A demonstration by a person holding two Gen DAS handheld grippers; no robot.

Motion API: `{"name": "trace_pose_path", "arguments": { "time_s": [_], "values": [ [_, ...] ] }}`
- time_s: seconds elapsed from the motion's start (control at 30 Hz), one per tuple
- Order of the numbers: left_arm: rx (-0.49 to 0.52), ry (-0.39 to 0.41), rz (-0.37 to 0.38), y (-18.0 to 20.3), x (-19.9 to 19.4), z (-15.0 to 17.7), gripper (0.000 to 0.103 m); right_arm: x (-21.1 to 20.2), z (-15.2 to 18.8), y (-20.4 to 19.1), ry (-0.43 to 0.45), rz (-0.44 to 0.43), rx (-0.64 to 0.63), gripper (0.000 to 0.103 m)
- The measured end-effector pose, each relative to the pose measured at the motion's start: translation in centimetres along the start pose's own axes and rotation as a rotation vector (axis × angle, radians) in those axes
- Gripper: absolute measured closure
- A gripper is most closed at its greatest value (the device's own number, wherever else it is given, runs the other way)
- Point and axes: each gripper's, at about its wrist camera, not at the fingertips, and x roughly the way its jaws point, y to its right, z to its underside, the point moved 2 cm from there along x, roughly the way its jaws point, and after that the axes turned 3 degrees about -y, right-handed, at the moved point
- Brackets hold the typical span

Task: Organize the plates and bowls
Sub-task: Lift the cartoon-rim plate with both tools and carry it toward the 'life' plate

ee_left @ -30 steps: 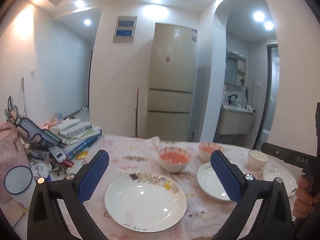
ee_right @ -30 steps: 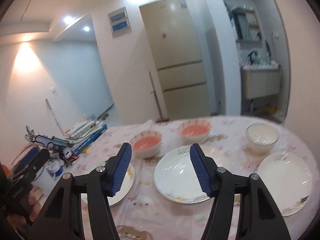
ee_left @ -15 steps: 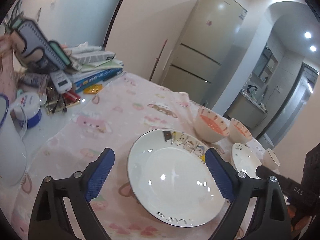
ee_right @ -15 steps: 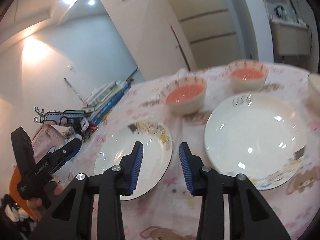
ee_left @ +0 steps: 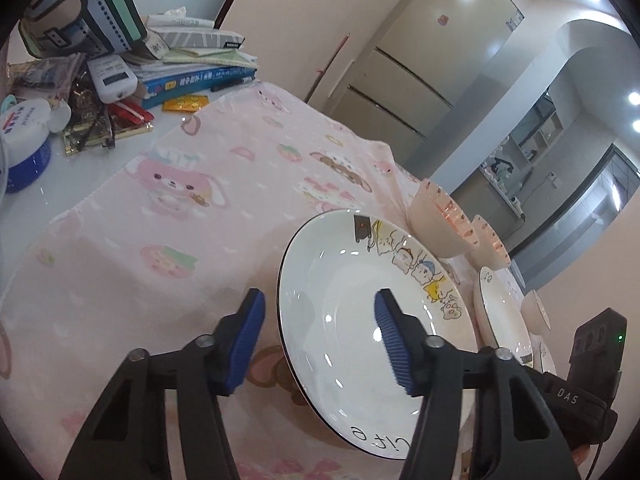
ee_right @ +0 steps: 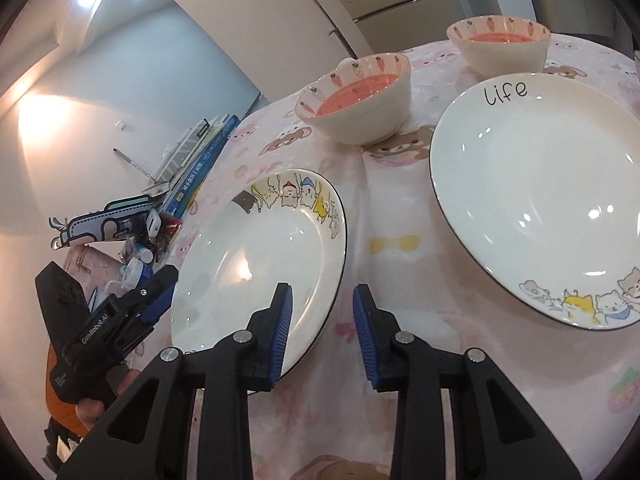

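Bracketing the cartoon plate [ee_left: 360, 320] from both sides is the step I am judging to be in hand: it is lying flat on the pink cloth [ee_left: 180, 208] covering the worktop, nearest of the crockery to both cameras. My left gripper [ee_left: 318, 340] is straddling the plate's left rim, one finger [ee_left: 244, 336] outside over the cloth and the other [ee_left: 394, 340] over the well. My right gripper [ee_right: 322, 332] is straddling the opposite rim, one finger [ee_right: 280, 332] over the plate and the other [ee_right: 366, 332] above the cloth. Both pairs of fingers have just been closing, yet neither is pressing on the rim; I am reading both as released, with the rim between them.

A second plate [ee_right: 540, 208], lettered "life", is sitting just beside the first on the right, likely the stacking partner. Two strawberry bowls [ee_right: 360, 100] with pink insides are standing behind the plates. Books and clutter [ee_left: 180, 68] are piled at the far left edge, well apart.

To do this well, I am judging that each outer finger needs to slide under the rim before clamping, since the edge is thin and glazed. Closing both sides evenly should keep the plate level and stop it skating on the cloth.
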Motion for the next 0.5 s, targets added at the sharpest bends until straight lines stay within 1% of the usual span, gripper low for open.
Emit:
{"name": "trace_pose_path", "arguments": {
  "time_s": [0.03, 0.1, 0.17, 0.2, 0.33, 0.37, 0.4, 0.43, 0.47, 0.5],
  "values": [
    [-0.006, -0.010, 0.000, -0.2, 0.3, 0.0, 0.053, 0.1, 0.0, -0.1, -0.003, -0.013, 0.004, 0.076],
    [-0.032, -0.033, 0.019, -0.3, 0.8, 0.2, 0.055, 0.6, 0.0, 0.1, -0.020, -0.023, 0.025, 0.080],
    [-0.036, -0.044, 0.034, -0.3, 1.1, 0.3, 0.055, 1.2, 0.1, 0.2, -0.029, -0.022, 0.042, 0.083],
    [-0.033, -0.045, 0.031, -0.3, 1.1, 0.3, 0.055, 1.4, 0.1, 0.4, -0.032, -0.027, 0.053, 0.085],
    [-0.017, -0.069, 0.023, 0.1, 1.8, 0.6, 0.055, 2.4, 0.4, 1.1, -0.048, -0.078, 0.097, 0.086],
    [-0.010, -0.062, 0.007, 0.2, 1.7, 0.7, 0.058, 2.8, 0.5, 1.1, -0.061, -0.086, 0.097, 0.087],
    [-0.003, -0.057, -0.027, 0.2, 1.7, 0.7, 0.071, 2.8, 0.6, 1.1, -0.054, -0.095, 0.102, 0.087],
    [0.011, -0.050, -0.082, 0.2, 1.8, 0.8, 0.087, 2.7, 0.7, 0.9, -0.045, -0.080, 0.095, 0.087],
    [0.015, -0.048, -0.101, 0.0, 1.8, 0.9, 0.087, 2.6, 0.8, 0.6, -0.039, -0.056, 0.073, 0.087],
    [0.000, -0.054, -0.087, -0.2, 1.7, 0.9, 0.088, 2.6, 0.8, 0.3, -0.034, -0.033, 0.050, 0.087]
  ]
}}
